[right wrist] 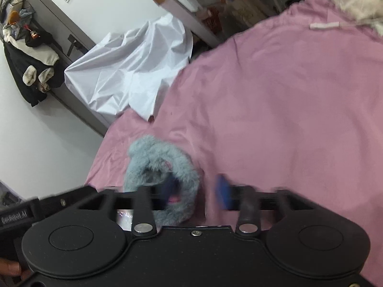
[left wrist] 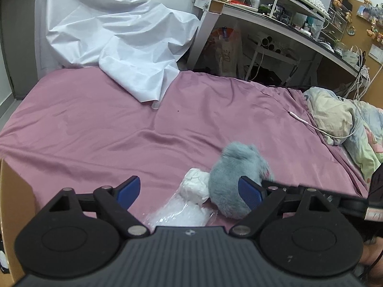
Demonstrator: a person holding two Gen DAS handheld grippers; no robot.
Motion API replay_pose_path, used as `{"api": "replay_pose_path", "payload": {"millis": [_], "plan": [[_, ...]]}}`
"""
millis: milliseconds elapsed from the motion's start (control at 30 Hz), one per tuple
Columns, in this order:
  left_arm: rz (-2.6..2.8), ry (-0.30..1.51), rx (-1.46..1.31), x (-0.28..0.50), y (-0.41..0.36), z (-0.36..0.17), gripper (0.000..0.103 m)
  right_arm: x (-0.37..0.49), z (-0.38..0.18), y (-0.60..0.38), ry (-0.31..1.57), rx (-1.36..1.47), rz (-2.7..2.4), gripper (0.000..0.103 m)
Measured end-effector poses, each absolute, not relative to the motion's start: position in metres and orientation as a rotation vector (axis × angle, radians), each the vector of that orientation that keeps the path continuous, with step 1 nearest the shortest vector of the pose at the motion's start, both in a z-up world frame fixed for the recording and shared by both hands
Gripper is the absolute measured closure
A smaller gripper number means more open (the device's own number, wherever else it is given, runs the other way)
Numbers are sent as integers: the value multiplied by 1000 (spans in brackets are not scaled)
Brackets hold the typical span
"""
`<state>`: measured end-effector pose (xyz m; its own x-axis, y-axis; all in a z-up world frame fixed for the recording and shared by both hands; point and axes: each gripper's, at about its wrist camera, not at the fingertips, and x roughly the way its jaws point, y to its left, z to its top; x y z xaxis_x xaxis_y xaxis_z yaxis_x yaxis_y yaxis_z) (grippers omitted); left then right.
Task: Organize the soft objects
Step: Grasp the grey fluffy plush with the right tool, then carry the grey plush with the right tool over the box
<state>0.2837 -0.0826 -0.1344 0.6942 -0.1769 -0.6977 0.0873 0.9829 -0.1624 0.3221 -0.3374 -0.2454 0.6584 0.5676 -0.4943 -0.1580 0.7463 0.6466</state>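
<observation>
- The bed [left wrist: 100, 129], spread with a mauve-pink sheet, fills most of both views and bears everything in play; a crumpled white cloth [left wrist: 115, 38] is heaped at its far end, and a patterned quilt [left wrist: 344, 122] lies bunched along one edge with a thin white cable [left wrist: 304, 119] trailing toward it
- Beyond the bed stands a white desk [left wrist: 275, 21] crowded with drawers, bottles and a keyboard; the right wrist view shows dark clothes [right wrist: 28, 57] hanging on a grey door
- The grey furry plush [left wrist: 235, 179] rests on the sheet near the front edge; in the right wrist view it looks like a fluffy ring with pink inside, though blur hides detail
- Touching the plush on its left is a white soft bundle [left wrist: 195, 186], partly in a clear plastic bag [left wrist: 177, 212]
- The left gripper [left wrist: 191, 191] hangs wide open, its blue pads either side of the bundle and plush, clamping nothing
- The right gripper [right wrist: 196, 189] is also spread apart; its left pad sits inside or against the plush, but motion blur leaves contact uncertain
- My judgement: the step is picking up the plush, so close on its thick fur rim rather than loose fluff, squeeze gently, and lift clear without dragging the bag or rucking the slippery sheet
</observation>
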Motion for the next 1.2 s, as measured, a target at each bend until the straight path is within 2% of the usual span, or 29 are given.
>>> {"api": "replay_pose_path", "payload": {"millis": [67, 267, 433, 533, 633, 833, 867, 900, 1000, 1200], "plan": [[-156, 788, -125, 286, -87, -133, 14, 324, -247, -341, 747, 643, 457, 89], [-219, 750, -126, 287, -106, -127, 21, 323, -249, -345, 750, 675, 490, 90], [-240, 784, -130, 291, -117, -135, 47, 319, -245, -343, 749, 667, 510, 91], [-253, 807, -161, 293, -118, -139, 58, 317, -244, -340, 751, 652, 519, 91], [-251, 820, -160, 294, -120, -143, 64, 318, -244, -339, 757, 660, 525, 91], [-234, 871, -179, 298, -121, -156, 66, 320, -246, -330, 767, 637, 540, 90], [-226, 875, -173, 298, -122, -158, 68, 320, -246, -329, 768, 636, 539, 90], [-212, 881, -171, 298, -121, -161, 76, 321, -247, -328, 767, 632, 536, 90], [-202, 884, -186, 297, -117, -159, 82, 318, -243, -327, 757, 626, 538, 90], [-209, 857, -182, 285, -113, -145, 85, 303, -228, -323, 729, 603, 549, 91]]}}
